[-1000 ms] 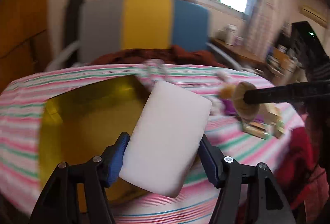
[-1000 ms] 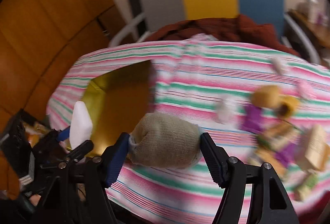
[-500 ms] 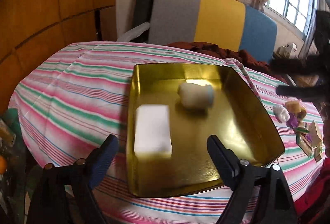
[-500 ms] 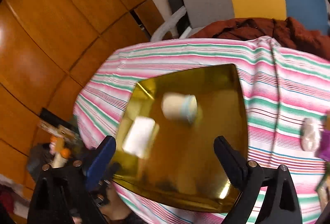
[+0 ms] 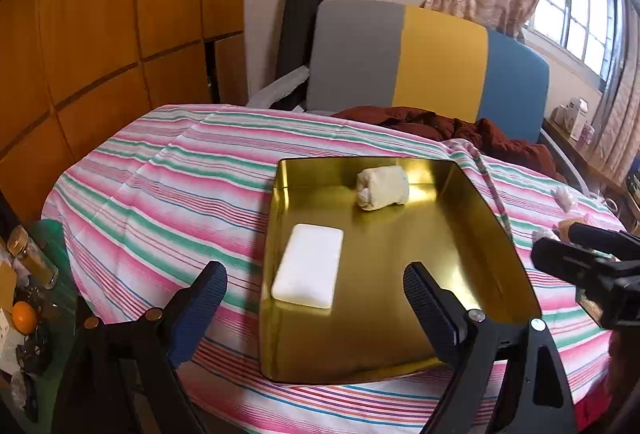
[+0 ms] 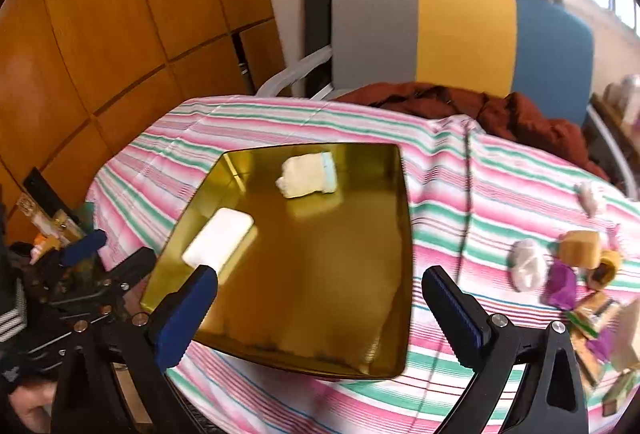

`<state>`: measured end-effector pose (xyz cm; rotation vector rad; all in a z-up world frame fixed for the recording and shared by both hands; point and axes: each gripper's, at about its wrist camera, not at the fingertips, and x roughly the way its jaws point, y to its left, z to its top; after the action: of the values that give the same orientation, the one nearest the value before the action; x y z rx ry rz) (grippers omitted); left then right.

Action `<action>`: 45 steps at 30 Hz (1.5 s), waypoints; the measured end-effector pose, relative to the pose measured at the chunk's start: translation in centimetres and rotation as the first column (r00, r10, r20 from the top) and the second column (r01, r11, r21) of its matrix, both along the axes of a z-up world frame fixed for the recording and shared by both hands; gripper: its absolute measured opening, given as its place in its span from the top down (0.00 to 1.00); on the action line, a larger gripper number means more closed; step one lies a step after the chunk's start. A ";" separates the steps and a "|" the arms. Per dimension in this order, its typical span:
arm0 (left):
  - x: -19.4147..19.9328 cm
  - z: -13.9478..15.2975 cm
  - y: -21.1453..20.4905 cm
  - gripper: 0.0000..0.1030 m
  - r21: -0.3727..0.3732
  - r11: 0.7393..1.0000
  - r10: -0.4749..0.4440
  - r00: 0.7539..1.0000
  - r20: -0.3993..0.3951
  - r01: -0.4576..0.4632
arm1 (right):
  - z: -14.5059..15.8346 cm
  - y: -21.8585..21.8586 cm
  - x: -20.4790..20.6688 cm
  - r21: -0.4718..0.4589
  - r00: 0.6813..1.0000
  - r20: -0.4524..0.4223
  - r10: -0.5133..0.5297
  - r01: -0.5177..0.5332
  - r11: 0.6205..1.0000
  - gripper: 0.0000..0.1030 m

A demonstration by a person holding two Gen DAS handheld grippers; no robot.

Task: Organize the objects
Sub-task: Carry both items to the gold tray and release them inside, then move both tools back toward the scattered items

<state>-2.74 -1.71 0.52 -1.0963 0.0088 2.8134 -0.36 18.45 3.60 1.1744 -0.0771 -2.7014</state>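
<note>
A gold tray sits on the striped tablecloth. Inside it lie a white flat block near the left side and a rolled beige sock toward the far edge. My left gripper is open above the tray's near edge, holding nothing. My right gripper is open over the tray's near right part, also empty. The left gripper's blue fingertip shows at the left of the right wrist view.
Several small items lie right of the tray: a white wad, a wooden cup, purple and wooden pieces. A grey-yellow-blue chair with a dark red cloth stands behind. Jars and an orange sit low left.
One second ago the left gripper held the white block and the right held the sock. Both were let go into the tray, and both grippers have opened and pulled back.
</note>
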 end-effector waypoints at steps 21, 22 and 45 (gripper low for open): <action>1.5 -0.5 5.3 0.11 -0.019 0.995 -0.102 0.994 0.044 0.103 | -1.4 4.2 3.5 0.162 0.982 -0.120 -0.146 0.164 0.973 0.00; 1.5 -0.5 5.5 0.11 -0.021 0.994 -0.108 0.993 0.044 0.109 | -1.4 4.8 3.6 0.162 0.980 -0.116 -0.159 0.177 0.971 0.00; 3.6 -0.2 17.3 0.13 0.087 0.836 -0.548 0.832 0.085 0.541 | -0.9 31.3 10.9 0.079 0.685 -0.030 -0.728 0.728 0.681 0.00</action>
<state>0.85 15.62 0.28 -1.0272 0.1962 2.2275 10.56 49.73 2.67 1.3997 -0.5573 -3.4116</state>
